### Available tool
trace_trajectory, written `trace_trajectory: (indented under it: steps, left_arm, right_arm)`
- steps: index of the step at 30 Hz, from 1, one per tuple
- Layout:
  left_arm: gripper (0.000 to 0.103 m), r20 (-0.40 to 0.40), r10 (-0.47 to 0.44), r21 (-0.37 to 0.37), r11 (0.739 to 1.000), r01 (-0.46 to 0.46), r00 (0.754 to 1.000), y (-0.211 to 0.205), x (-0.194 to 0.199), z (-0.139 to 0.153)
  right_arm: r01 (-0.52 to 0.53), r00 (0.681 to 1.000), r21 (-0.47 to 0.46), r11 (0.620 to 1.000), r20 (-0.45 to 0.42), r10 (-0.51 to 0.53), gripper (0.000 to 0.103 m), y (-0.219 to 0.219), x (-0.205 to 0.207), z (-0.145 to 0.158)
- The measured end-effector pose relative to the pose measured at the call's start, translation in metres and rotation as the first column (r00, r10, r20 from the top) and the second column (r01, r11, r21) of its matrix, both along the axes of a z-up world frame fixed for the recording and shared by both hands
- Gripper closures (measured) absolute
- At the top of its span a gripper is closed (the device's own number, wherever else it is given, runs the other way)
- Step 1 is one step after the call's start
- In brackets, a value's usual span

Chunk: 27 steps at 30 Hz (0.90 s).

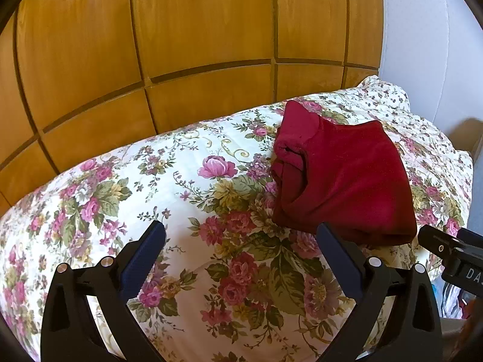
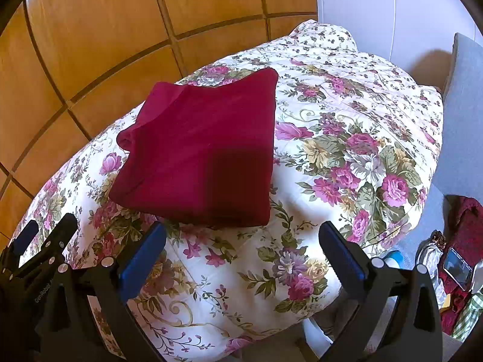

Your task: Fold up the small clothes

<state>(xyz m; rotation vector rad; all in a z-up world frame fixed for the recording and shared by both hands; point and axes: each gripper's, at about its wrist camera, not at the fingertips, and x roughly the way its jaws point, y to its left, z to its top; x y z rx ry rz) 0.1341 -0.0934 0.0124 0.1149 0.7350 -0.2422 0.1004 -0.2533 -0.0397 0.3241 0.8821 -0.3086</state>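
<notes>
A dark red garment (image 1: 341,181) lies folded into a compact square on the floral quilt (image 1: 187,199). It also shows in the right wrist view (image 2: 199,157), just beyond the fingers. My left gripper (image 1: 241,235) is open and empty, hovering above the quilt with the garment past its right finger. My right gripper (image 2: 241,235) is open and empty, close in front of the garment's near edge. The right gripper's tip shows at the right edge of the left wrist view (image 1: 446,247); the left gripper shows at the lower left of the right wrist view (image 2: 39,250).
A wooden panelled headboard (image 1: 181,45) rises behind the quilt. A white padded wall (image 2: 377,9) stands at the back right. At the right, past the quilt's edge, lie a red cloth (image 2: 468,226), a phone (image 2: 457,268) and other small items.
</notes>
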Motion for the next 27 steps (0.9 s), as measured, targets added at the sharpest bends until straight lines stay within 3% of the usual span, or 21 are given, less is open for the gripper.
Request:
trace_trajectory:
  steps: [27]
  left_arm:
    - [0.004,-0.028,0.008,-0.002,1.000,-0.008,1.000,0.0013,0.0010,-0.0038]
  right_arm:
    - [-0.003,1.000,0.041,0.999,-0.007,0.003,0.002,-0.0016,0.0006,-0.0049]
